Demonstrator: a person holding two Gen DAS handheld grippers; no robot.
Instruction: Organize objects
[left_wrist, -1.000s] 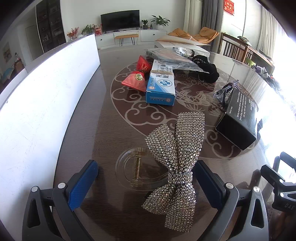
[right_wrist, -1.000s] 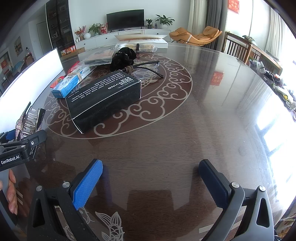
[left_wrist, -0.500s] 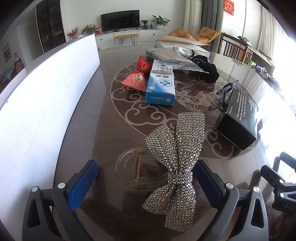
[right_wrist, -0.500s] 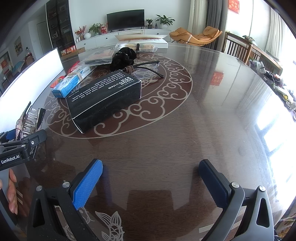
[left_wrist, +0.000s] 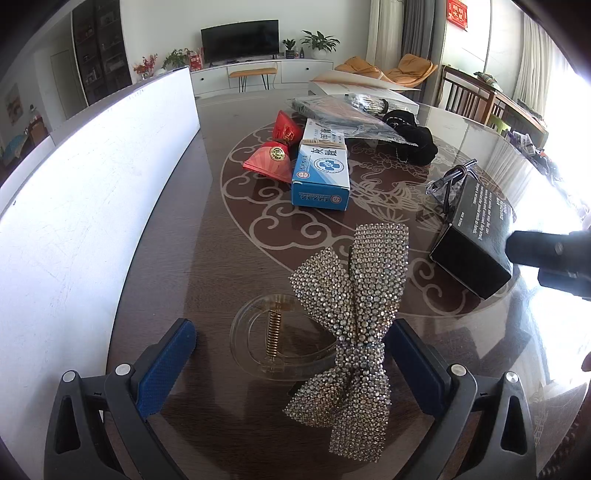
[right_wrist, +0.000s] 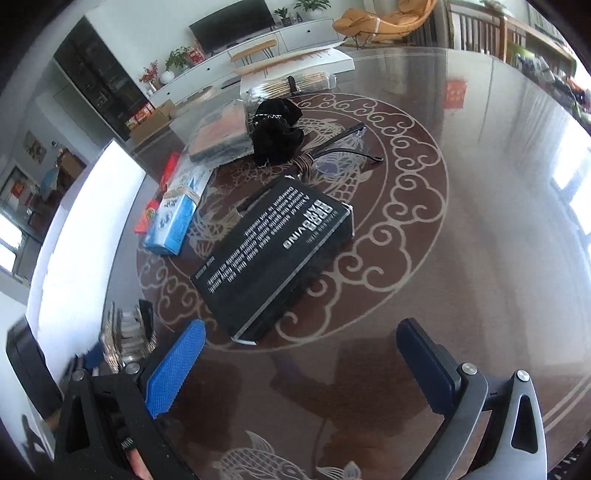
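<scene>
Bow (left_wrist: 354, 317) and clear clip (left_wrist: 273, 339) lie together on the table (left_wrist: 177, 258), right between the spread fingers of the left gripper (left_wrist: 291, 354), which pinches nothing. The bow's knot sits just beside the right-hand pad (left_wrist: 410, 365), so a clean grasp probably means shifting a little to the right to centre the knot, then closing slowly; the rhinestone surface looks bumpy and the loops soft, so squeezing the loops would likely let it slip or fold. Whether the clear clip is fixed to the bow I cannot tell, so lift gently.

Right gripper (right_wrist: 299, 365) is also spread wide and empty, facing the black box (right_wrist: 269, 254) over bare tabletop.

Only the left view shows the bow and clip plainly, along with the red packets (left_wrist: 273, 158); in the right view the bow is a blurred sliver at the left edge. The right view alone shows the box's printed top, the glasses (right_wrist: 343, 155) behind it, and the open tabletop to the right. The blue box (left_wrist: 321, 173) appears in both.
</scene>
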